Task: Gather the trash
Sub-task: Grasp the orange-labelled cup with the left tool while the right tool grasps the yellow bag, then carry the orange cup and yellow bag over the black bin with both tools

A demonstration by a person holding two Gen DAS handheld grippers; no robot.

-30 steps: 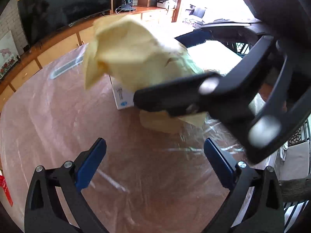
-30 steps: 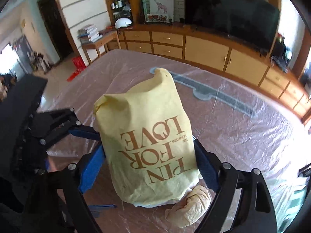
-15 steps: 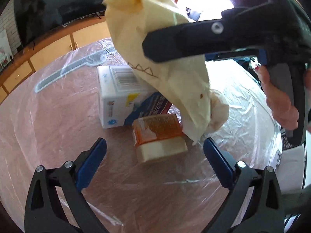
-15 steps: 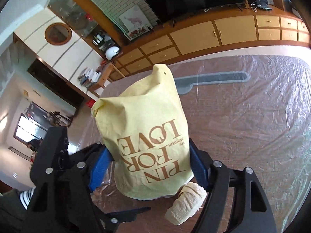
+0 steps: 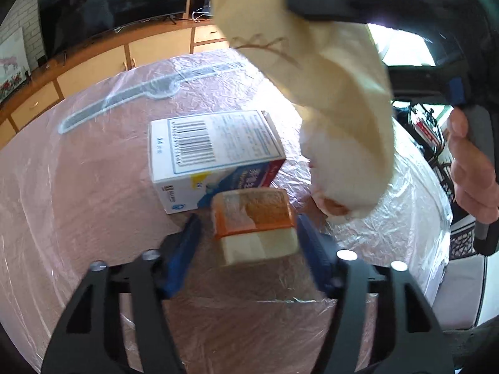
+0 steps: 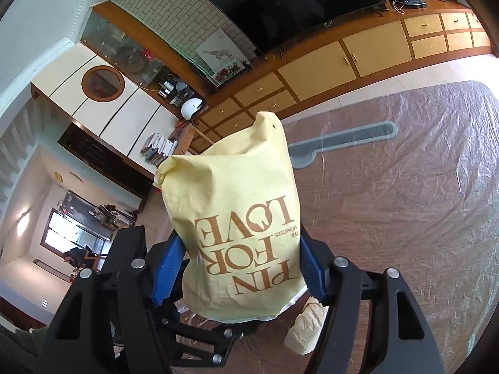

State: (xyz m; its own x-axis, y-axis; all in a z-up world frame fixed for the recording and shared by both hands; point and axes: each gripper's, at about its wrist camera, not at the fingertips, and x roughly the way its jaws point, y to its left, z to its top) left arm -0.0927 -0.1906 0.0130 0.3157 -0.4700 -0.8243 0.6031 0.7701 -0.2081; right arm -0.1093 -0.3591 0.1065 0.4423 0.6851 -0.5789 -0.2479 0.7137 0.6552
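My left gripper (image 5: 249, 237) is closing around a small orange-topped cream container (image 5: 254, 224) lying on the plastic-covered table; its right pad touches the container, the left pad stands a little off. A white and blue carton (image 5: 212, 159) lies just behind the container. My right gripper (image 6: 240, 268) is shut on a yellow bag printed "PIN FOR LOVE" (image 6: 237, 215) and holds it up above the table. The same bag (image 5: 330, 87) hangs at the upper right of the left wrist view. A crumpled pale glove (image 6: 305, 327) lies under the bag.
The round table (image 5: 78, 202) is covered in wrinkled clear plastic, with its edge at the right (image 5: 436, 218). A wooden cabinet with a TV (image 5: 112, 3) stands behind. The left gripper's body (image 6: 124, 280) sits close beside the right one.
The left gripper has moved forward and its jaws have narrowed around the orange-topped container. The right gripper has lifted the yellow bag higher and tilted.
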